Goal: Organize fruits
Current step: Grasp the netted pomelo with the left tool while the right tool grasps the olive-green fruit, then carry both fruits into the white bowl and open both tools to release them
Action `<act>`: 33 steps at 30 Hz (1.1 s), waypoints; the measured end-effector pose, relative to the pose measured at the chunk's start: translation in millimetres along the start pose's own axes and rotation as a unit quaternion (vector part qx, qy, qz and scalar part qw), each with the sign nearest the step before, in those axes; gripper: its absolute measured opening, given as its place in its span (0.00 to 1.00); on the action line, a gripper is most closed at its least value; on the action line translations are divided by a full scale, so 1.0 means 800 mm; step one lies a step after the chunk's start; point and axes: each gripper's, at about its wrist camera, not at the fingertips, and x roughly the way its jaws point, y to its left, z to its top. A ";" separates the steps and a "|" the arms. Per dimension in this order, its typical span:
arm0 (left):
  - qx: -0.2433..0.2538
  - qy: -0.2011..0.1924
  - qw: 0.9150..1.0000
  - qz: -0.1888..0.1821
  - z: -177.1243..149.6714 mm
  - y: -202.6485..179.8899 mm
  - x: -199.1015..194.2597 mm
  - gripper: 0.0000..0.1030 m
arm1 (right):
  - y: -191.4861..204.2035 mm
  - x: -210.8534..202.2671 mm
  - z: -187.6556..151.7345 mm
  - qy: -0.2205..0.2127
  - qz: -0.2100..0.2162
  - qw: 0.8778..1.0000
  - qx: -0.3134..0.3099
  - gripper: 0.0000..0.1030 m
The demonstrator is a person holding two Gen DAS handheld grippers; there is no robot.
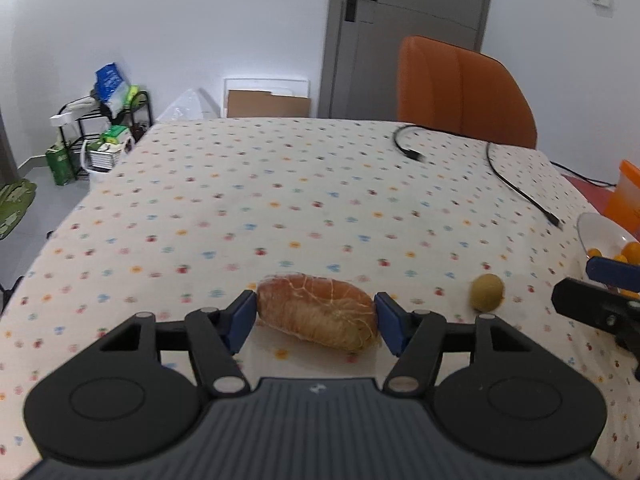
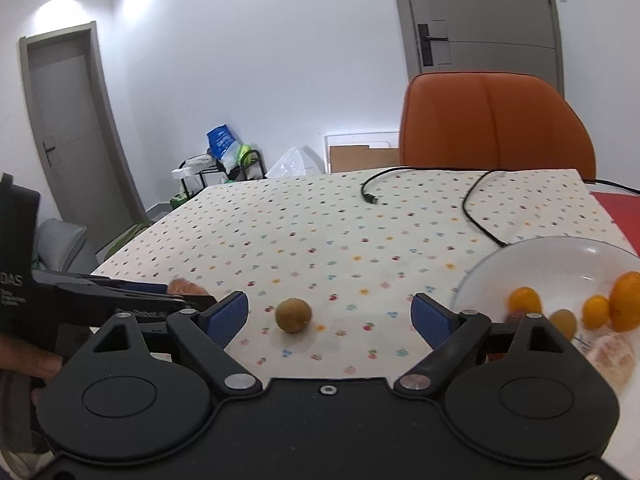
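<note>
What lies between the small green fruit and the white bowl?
Only bare patterned tablecloth separates the green fruit from the white bowl, as the right wrist view shows.

The tablecloth (image 1: pixel 280 184) looks like matt printed cloth. The bowl (image 2: pixel 560 264) is glossy and smooth, and the chair (image 2: pixel 492 124) looks like smooth orange leather.

Left gripper (image 1: pixel 316 320) jaws touch the netted fruit (image 1: pixel 318 311) — both ends (on tablecloth (image 1: pixel 240 208)).
</note>
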 end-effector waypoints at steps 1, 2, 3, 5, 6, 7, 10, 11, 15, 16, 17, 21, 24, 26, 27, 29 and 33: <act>-0.003 -0.002 1.000 0.002 0.001 0.005 -0.003 0.61 | 0.003 0.003 0.001 0.002 0.002 1.000 -0.001 0.83; -0.006 -0.005 1.000 0.003 0.001 0.009 -0.006 0.61 | 0.005 0.006 0.001 0.004 0.004 1.000 -0.002 0.81; -0.009 -0.008 1.000 0.005 0.001 0.013 -0.010 0.61 | 0.008 0.010 0.002 0.006 0.006 1.000 -0.003 0.80; -0.013 -0.013 1.000 0.009 0.001 0.020 -0.016 0.61 | 0.013 0.018 0.002 0.012 0.007 1.000 -0.004 0.78; -0.014 -0.015 1.000 0.011 0.001 0.023 -0.018 0.61 | 0.015 0.022 0.002 0.014 0.007 1.000 -0.004 0.75; -0.018 -0.016 1.000 0.014 0.000 0.027 -0.020 0.61 | 0.017 0.026 0.002 0.017 0.009 1.000 -0.004 0.75; -0.026 -0.019 0.999 0.022 0.000 0.036 -0.026 0.61 | 0.025 0.034 0.002 0.023 0.012 1.000 -0.012 0.72; -0.028 -0.021 0.999 0.024 -0.001 0.038 -0.029 0.61 | 0.028 0.037 0.002 0.025 0.012 0.999 -0.016 0.71; -0.037 -0.027 0.998 0.036 -0.004 0.048 -0.039 0.61 | 0.033 0.047 0.001 0.034 0.006 0.999 -0.015 0.62; -0.039 -0.028 0.998 0.038 -0.005 0.049 -0.040 0.61 | 0.034 0.050 0.001 0.037 0.003 0.999 -0.015 0.61; -0.041 -0.028 0.998 0.041 -0.006 0.050 -0.042 0.61 | 0.034 0.054 0.000 0.042 0.002 0.999 -0.016 0.60; -0.046 -0.034 0.998 0.040 -0.009 0.050 -0.052 0.61 | 0.039 0.070 -0.004 0.068 0.004 0.997 -0.030 0.29; -0.045 -0.039 0.998 0.037 -0.012 0.048 -0.057 0.61 | 0.040 0.070 -0.004 0.075 -0.002 0.996 -0.038 0.25; -0.043 -0.037 0.998 0.035 -0.013 0.045 -0.055 0.61 | 0.040 0.063 -0.003 0.072 0.006 0.997 -0.035 0.25; -0.042 -0.036 0.998 0.034 -0.013 0.043 -0.055 0.61 | 0.041 0.059 -0.003 0.069 0.003 0.997 -0.039 0.25; -0.041 -0.036 0.998 0.031 -0.014 0.039 -0.056 0.61 | 0.039 0.052 -0.005 0.065 0.001 0.997 -0.037 0.25; -0.035 -0.040 0.998 0.024 -0.014 0.029 -0.060 0.61 | 0.034 0.036 -0.008 0.061 0.002 0.998 -0.032 0.25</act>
